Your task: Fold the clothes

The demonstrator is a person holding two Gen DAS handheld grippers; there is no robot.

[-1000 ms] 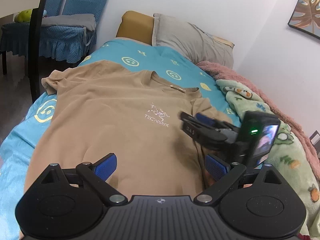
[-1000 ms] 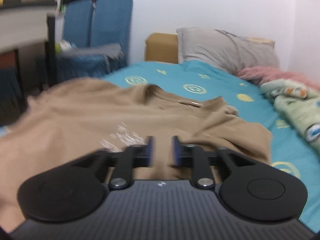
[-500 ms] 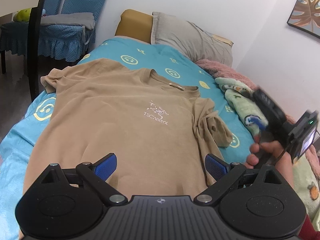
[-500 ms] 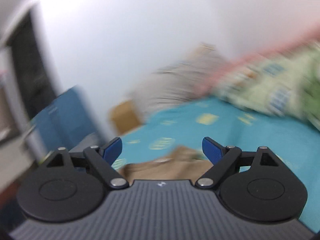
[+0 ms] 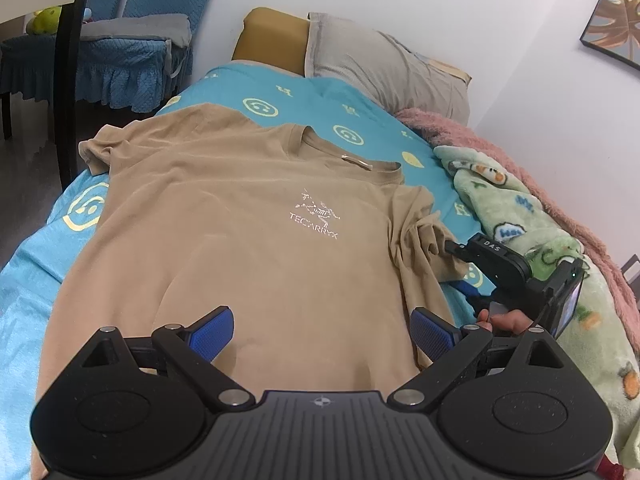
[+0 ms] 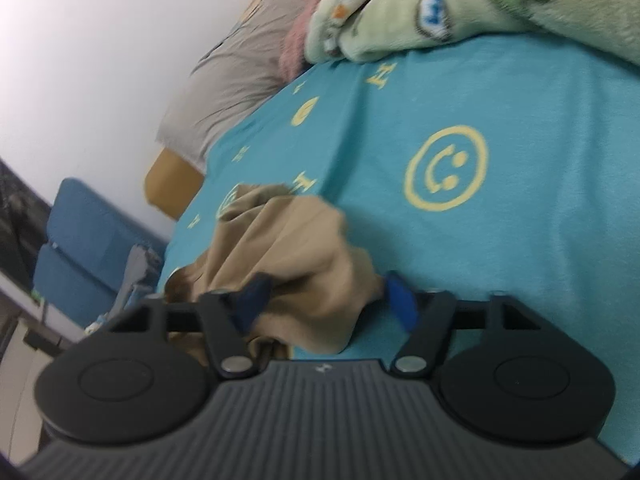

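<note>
A tan T-shirt [image 5: 248, 240] with a white chest logo lies face up on the blue smiley bedsheet [image 5: 348, 112]. Its right sleeve [image 5: 428, 236] is bunched. My left gripper [image 5: 320, 328] is open and empty above the shirt's lower part. My right gripper [image 5: 460, 268] is at the bunched sleeve, turned on its side. In the right wrist view it [image 6: 324, 300] is open, with the crumpled sleeve [image 6: 296, 256] between its blue pads, not clamped.
A green patterned blanket [image 5: 532, 232] and a pink blanket [image 5: 472, 140] lie along the bed's right side. A grey pillow [image 5: 384, 64] is at the head. Blue-covered chairs [image 5: 120, 52] and a dark table leg [image 5: 66, 80] stand left of the bed.
My right gripper let go over the chest, opened, swung out to the right, then came back low to the bunched right sleeve. My left gripper has stayed open in place.
</note>
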